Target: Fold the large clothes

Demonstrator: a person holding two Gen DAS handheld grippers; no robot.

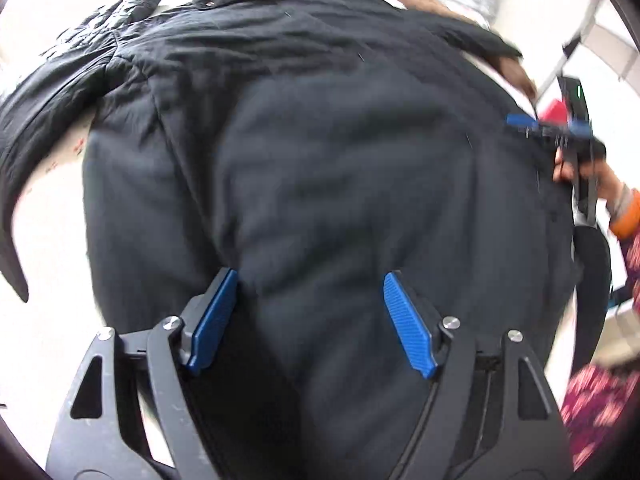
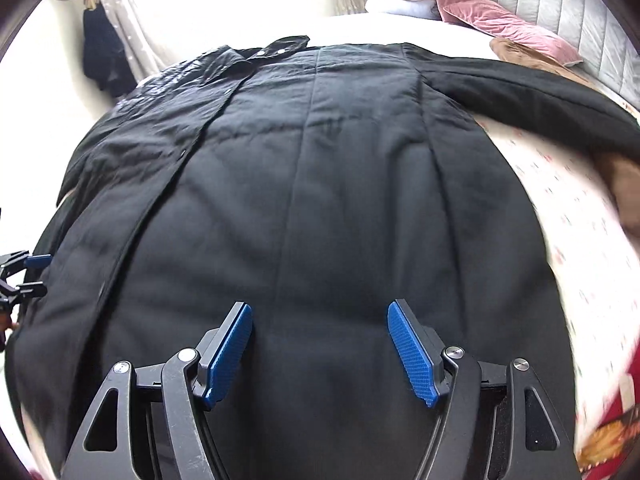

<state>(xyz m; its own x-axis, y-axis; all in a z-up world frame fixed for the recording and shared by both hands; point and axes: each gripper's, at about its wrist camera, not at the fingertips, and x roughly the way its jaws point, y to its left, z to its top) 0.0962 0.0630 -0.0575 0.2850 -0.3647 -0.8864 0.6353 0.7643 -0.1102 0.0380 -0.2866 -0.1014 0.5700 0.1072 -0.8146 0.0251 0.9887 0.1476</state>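
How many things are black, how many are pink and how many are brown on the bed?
Black: 1, the coat
Pink: 1, the cushion
Brown: 1, the brown cloth beside the cushion
Total: 3

Large black padded coat: hem cut off at 6 o'clock, both views. Right gripper motion-blurred at 3 o'clock. Brown garment mostly hidden under coat sleeve.

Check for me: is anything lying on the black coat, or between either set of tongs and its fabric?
Nothing visible. The black coat lies spread on the bed, its top bare. The left tongs and right tongs are open directly over it. The pink pillows sit beyond the collar.
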